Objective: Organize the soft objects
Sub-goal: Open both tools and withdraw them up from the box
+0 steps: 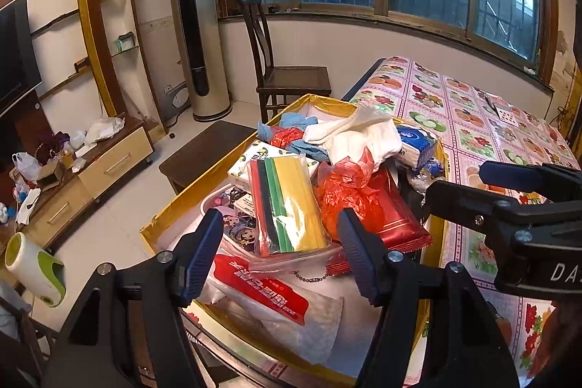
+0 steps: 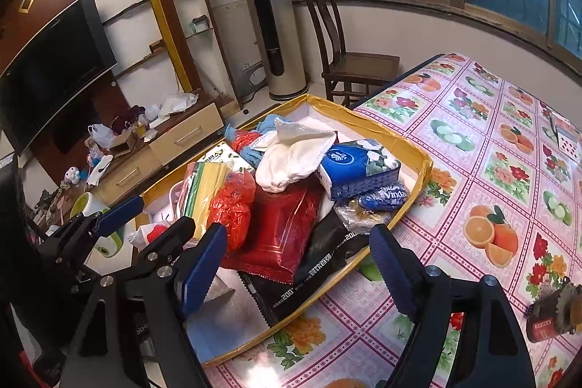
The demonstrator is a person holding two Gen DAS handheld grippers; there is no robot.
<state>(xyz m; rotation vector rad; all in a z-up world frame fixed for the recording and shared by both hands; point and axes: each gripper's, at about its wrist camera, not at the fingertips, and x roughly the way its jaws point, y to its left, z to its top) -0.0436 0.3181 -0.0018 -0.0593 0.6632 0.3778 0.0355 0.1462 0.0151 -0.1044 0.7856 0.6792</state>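
Observation:
A yellow-rimmed box (image 1: 203, 177) (image 2: 409, 204) on the table's left end is heaped with soft goods. A white cloth (image 1: 363, 133) (image 2: 291, 155) lies on top, beside a blue tissue pack (image 1: 418, 140) (image 2: 356, 166). Below are a red foil packet (image 1: 393, 210) (image 2: 280, 228), a crumpled red plastic bag (image 1: 342, 191) (image 2: 232, 202), a clear bag of coloured strips (image 1: 287, 202) (image 2: 203, 188) and a black packet (image 2: 327, 250). My left gripper (image 1: 280, 253) (image 2: 167, 211) hangs open over the box's near end. My right gripper (image 2: 298, 260) (image 1: 456, 182) is open above its right side. Neither holds anything.
The table wears a pink fruit-and-flower cloth (image 2: 491, 170) with playing cards (image 2: 567, 140) far right and a small red object (image 2: 545, 319) near the front. A dark wooden chair (image 1: 287, 79), a tall air conditioner (image 1: 196, 24) and a cluttered TV cabinet (image 1: 109, 159) stand beyond.

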